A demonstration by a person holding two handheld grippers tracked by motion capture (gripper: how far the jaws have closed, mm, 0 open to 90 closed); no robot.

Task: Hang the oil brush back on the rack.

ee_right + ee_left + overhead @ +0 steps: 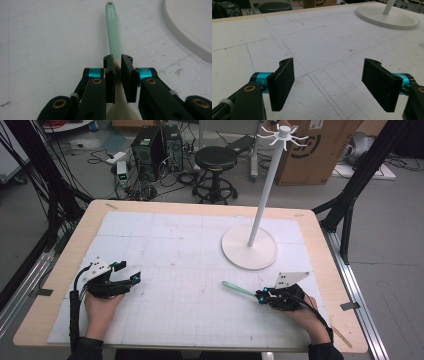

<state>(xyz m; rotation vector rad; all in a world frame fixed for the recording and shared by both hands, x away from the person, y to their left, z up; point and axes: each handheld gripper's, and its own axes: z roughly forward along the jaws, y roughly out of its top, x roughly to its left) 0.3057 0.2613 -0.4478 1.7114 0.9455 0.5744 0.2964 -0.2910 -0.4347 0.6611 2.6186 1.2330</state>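
A mint-green spatula point(113, 35) is held near the right-hand edge of the table point(60, 270), toward the near side, just short of the near rim of the round white base of the stand point(249, 247). In the right gripper view the handle is seen to run straight away from the jaws, its long axis continuing the gripper's own line, with the hanging hole at the far tip and a pale, wider part passing back beneath the jaws. The right gripper point(117, 62) is clamped on the spatula where the green handle meets that pale part — the pads press on both of its sides.

In the high view the handle is seen to point from the right gripper point(262, 296) toward the table's middle and slightly toward the far edge, so that its tip lies left of the stand's base and clear of it. The hooks at the top of the stand's pole point(283, 135) are set high above the base; it is judged that the hole end would have to be raised and swung rightward to meet one of them.

The left gripper point(131, 276) is rested near the left-hand edge, well apart from the spatula, its jaws spread wide with nothing between them — bare white mat is seen through the gap. The right hand is by far the nearer.
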